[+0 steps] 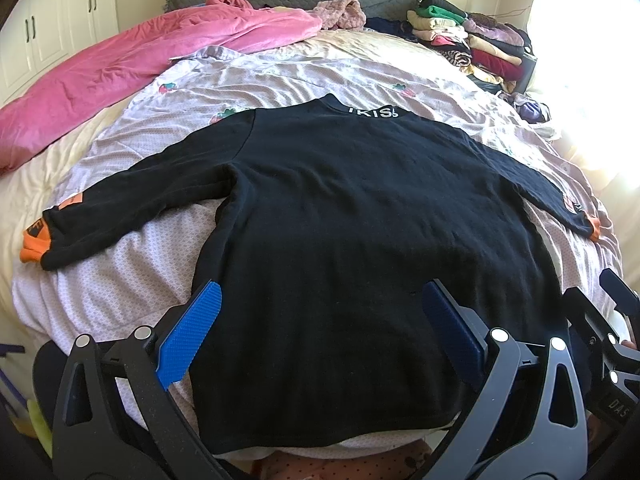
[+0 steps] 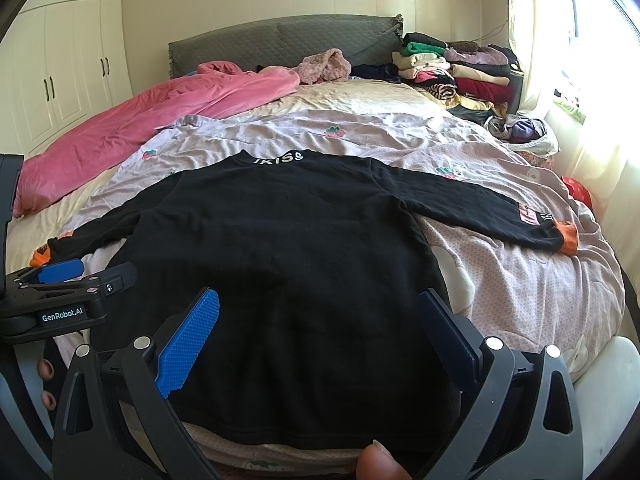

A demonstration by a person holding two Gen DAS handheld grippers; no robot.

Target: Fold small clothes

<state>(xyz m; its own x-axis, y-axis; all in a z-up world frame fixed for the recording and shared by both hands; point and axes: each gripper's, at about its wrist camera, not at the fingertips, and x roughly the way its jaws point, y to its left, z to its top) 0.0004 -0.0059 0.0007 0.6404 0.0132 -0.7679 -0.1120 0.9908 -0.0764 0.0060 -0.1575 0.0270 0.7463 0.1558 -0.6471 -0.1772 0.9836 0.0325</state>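
Left tongs (image 1: 320, 332) stand wide open over the hem of the black sweater (image 1: 340, 208), which lies flat on the bed (image 1: 120, 292); its orange cuff (image 1: 36, 240) sits at 9 o'clock. Right tongs (image 2: 320, 336) are open too, empty. Pinching the quilt under the hem could drag both together.

One black sweater (image 1: 340, 216), one pink quilt (image 1: 120, 68), two hand-held grippers, one clothes pile (image 1: 472, 40).
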